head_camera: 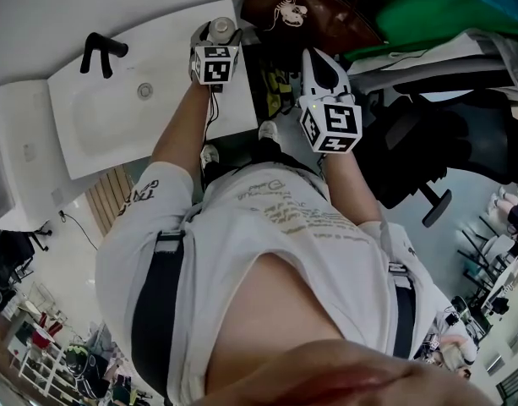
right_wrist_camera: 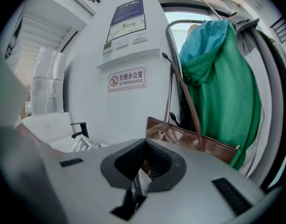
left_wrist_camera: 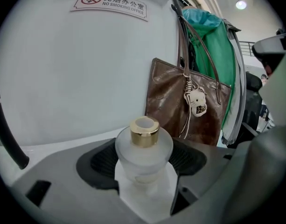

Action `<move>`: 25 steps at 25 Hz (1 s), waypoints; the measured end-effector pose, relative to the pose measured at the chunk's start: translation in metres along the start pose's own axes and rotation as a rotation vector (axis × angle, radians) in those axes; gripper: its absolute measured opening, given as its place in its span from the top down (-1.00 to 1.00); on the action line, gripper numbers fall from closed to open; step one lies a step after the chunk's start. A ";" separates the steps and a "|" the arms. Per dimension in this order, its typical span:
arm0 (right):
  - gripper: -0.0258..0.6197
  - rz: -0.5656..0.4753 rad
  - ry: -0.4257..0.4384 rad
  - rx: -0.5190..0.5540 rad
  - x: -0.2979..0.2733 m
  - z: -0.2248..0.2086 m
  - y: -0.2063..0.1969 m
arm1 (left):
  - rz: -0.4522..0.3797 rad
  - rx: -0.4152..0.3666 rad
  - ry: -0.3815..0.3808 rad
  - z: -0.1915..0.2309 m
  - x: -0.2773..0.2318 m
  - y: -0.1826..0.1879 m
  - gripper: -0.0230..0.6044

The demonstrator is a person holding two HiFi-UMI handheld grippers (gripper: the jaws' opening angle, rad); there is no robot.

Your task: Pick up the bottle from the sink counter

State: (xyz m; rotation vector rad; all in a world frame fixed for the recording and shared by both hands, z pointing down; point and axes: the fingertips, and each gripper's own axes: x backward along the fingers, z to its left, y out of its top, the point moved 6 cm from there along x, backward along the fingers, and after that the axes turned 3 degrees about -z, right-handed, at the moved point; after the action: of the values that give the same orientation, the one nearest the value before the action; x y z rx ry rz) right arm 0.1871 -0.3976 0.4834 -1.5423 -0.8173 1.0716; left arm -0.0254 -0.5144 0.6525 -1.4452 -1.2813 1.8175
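A frosted glass bottle (left_wrist_camera: 143,149) with a gold collar and an open neck stands upright on the white sink counter (head_camera: 229,100), at its far right corner. My left gripper (left_wrist_camera: 143,169) is open, one jaw on each side of the bottle, and the dark pads (left_wrist_camera: 101,164) flank its shoulders. In the head view the bottle (head_camera: 223,29) shows just past the left gripper (head_camera: 215,35) and its marker cube. My right gripper (head_camera: 319,64) hangs off the counter's right edge over the floor. In the right gripper view its jaws (right_wrist_camera: 143,164) meet with nothing between them.
A black tap (head_camera: 102,53) and the basin (head_camera: 115,117) lie left of the bottle. A brown leather bag (left_wrist_camera: 189,108) hangs right behind the bottle, with a green coat (right_wrist_camera: 219,78) beside it. A wall with a no-smoking sign (left_wrist_camera: 112,4) backs the counter. An office chair (head_camera: 415,163) stands at right.
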 end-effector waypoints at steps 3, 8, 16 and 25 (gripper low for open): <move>0.85 -0.011 -0.008 0.003 0.002 -0.001 0.003 | -0.007 -0.014 0.005 -0.002 0.008 0.004 -0.18; 0.85 -0.029 -0.007 0.001 0.001 0.002 0.009 | -0.055 0.005 0.020 -0.002 0.026 0.028 -0.18; 0.85 -0.069 0.033 -0.007 -0.005 0.024 0.020 | -0.096 0.039 0.065 0.004 0.075 0.058 -0.18; 0.85 -0.137 0.103 -0.029 -0.017 0.058 0.041 | -0.098 0.051 0.122 0.015 0.139 0.077 -0.18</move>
State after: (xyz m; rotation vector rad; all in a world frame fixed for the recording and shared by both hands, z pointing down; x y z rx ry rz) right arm 0.1263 -0.4011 0.4435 -1.5292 -0.8577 0.8778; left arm -0.0713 -0.4407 0.5191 -1.4173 -1.2147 1.6611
